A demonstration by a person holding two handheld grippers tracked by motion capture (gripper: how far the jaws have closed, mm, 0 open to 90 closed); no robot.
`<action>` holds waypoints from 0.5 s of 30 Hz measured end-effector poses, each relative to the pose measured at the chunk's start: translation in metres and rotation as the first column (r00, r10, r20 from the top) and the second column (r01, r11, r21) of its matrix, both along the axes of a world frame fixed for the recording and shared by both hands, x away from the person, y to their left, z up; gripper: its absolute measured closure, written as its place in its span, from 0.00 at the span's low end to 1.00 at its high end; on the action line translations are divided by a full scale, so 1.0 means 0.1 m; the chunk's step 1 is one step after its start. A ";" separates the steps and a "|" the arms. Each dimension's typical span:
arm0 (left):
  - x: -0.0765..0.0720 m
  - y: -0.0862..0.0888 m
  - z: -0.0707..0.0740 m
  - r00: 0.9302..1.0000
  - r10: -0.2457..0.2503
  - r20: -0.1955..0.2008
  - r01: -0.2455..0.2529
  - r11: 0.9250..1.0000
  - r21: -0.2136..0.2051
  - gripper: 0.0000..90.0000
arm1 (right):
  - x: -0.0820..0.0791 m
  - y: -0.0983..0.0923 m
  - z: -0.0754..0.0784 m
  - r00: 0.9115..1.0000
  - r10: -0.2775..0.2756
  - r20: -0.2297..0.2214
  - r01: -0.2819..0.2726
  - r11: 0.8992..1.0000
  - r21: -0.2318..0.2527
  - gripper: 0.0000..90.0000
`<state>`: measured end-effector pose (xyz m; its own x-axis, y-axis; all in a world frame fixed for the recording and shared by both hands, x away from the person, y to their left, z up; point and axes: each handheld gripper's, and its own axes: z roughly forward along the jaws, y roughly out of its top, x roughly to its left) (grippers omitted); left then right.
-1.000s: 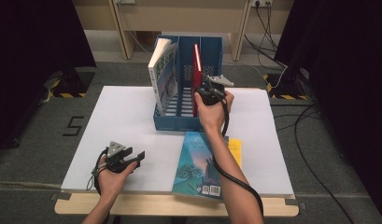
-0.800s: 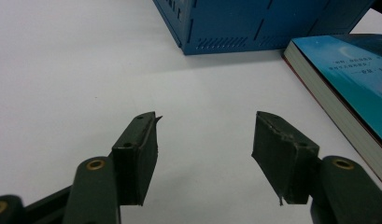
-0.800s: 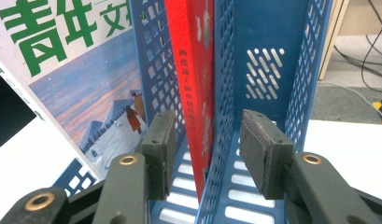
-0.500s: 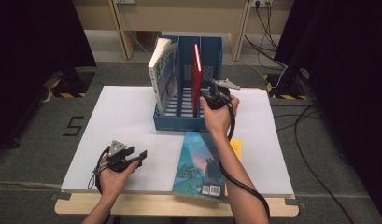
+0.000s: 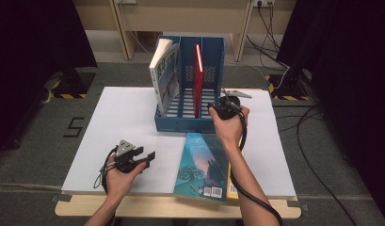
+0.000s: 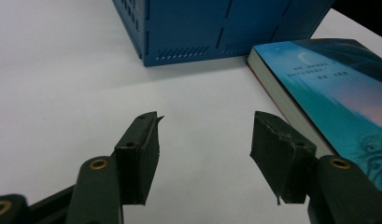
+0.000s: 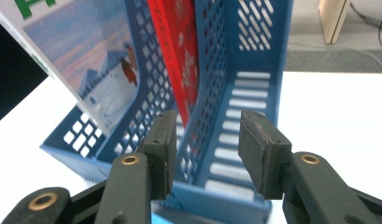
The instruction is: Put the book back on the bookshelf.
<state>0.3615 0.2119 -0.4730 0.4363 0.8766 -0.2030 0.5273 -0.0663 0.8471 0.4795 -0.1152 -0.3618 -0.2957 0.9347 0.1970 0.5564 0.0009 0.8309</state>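
- High view: the blue file rack [image 5: 190, 117] stands toward the far edge of the white table [image 5: 119, 117], near its middle. A white picture book [image 5: 164, 75] leans in its left slot and a red book [image 5: 198, 77] stands in the middle one, while the right slot is bare. The right gripper [image 5: 221, 104] hovers at the rack's front right corner. The left gripper [image 5: 142, 156] rests near the near edge, left of a teal book [image 5: 202, 165] that lies flat in front of the rack, its near end reaching the table's near edge. A yellow book [image 5: 233, 188] peeks out beneath it.
- Left gripper view: the left claw gapes wide over bare table and holds nothing. The teal book [image 6: 338, 93] lies off to its right, apart from the pads.
- Right gripper view: the right claw stands fairly wide, having just been narrowing, with nothing between its pads. It is level with the rack's front wall [image 7: 216, 196], before the divider and the red book [image 7: 179, 51].
- Risk, as I judge it: the leaning white book [image 7: 81, 51] could tip out if the rack is nudged. Swinging low toward the teal book, the right claw might clip the front wall and shove the rack.
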 end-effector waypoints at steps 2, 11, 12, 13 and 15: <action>0.00 -0.04 0.01 1.000 -0.013 -0.006 0.013 1.000 -0.002 0.46 | -0.03 -0.05 -0.03 1.000 0.000 -0.013 0.000 1.000 0.001 0.64; 0.00 -0.29 0.03 0.995 -0.091 -0.028 0.091 0.996 0.000 0.46 | -0.14 -0.27 -0.20 0.994 0.004 -0.107 -0.005 1.000 -0.003 0.64; 0.00 -0.32 0.03 0.994 -0.101 -0.031 0.101 0.995 0.001 0.46 | -0.15 -0.30 -0.22 0.993 0.005 -0.120 -0.005 1.000 0.000 0.64; 0.00 -0.32 0.03 0.994 -0.101 -0.031 0.101 0.995 0.001 0.46 | -0.15 -0.30 -0.22 0.993 0.005 -0.120 -0.005 1.000 0.000 0.64; 0.00 -0.42 0.02 0.991 -0.130 -0.039 0.130 0.992 0.000 0.46 | -0.18 -0.36 -0.32 0.987 -0.003 -0.159 0.002 1.000 -0.002 0.64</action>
